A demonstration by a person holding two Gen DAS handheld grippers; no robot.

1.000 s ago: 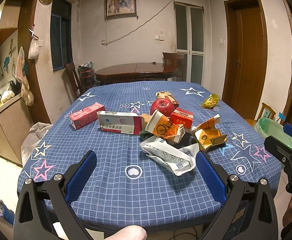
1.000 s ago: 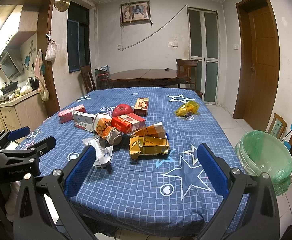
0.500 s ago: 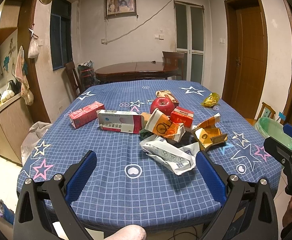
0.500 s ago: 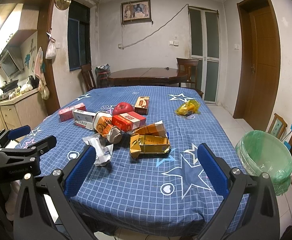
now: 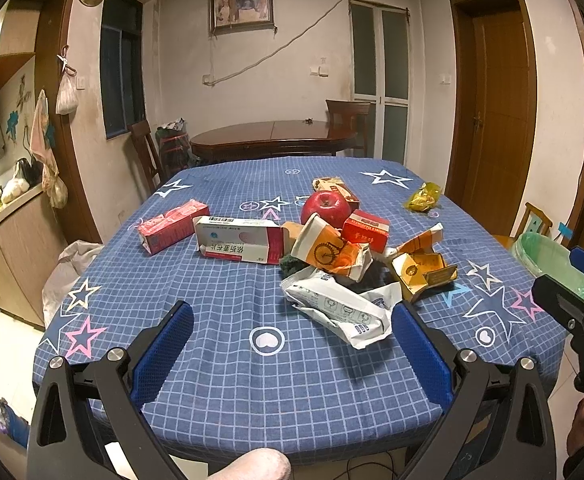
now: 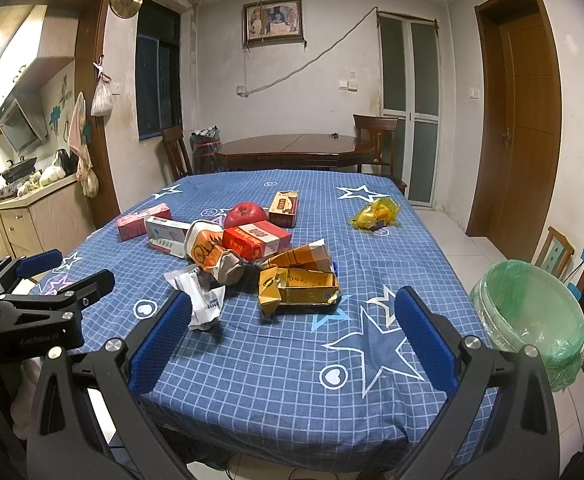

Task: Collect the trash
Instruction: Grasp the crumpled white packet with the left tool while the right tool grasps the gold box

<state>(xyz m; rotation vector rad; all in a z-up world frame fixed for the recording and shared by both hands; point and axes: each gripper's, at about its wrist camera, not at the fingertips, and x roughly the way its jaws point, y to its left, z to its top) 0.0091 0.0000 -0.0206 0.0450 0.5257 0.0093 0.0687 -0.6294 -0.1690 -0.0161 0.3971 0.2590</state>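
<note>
A bench draped in a blue checked cloth with star prints [image 5: 220,320] is seen from its near edge in both wrist views, with the trash heaped around its middle. In the left wrist view, a pink rectangular carton [image 5: 172,226] is laid flat at about 10 o'clock of the heap, just beside a white-and-red medicine box with an opened end [image 5: 240,239]. At the heap's centre, a crushed orange-and-white paper cup with a bicycle print [image 5: 328,250] is tipped on its side, touching a red cardboard box [image 5: 366,230] behind it. A red apple [image 5: 326,208] is set at 12 o'clock of the cup, with a brown-and-red flat box [image 5: 338,190] just behind it. A crumpled white plastic wrapper [image 5: 340,308] is spread at 6 o'clock of the cup, nearest the left tongs [image 5: 292,340], whose blue-padded jaws are held wide apart above the cloth with nothing between them. At 3 o'clock of the cup, a torn yellow-and-orange carton [image 5: 422,268] is lying open. A crumpled yellow plastic bag [image 5: 424,198] is placed well apart from the heap, at about 2 o'clock.

In the right wrist view, the right tongs [image 6: 292,332] are likewise spread wide and empty, pointed over the near bench edge. A round bin lined with a green plastic bag [image 6: 532,312] is stood on the floor at 3 o'clock of the bench, just beside its right edge.
</note>
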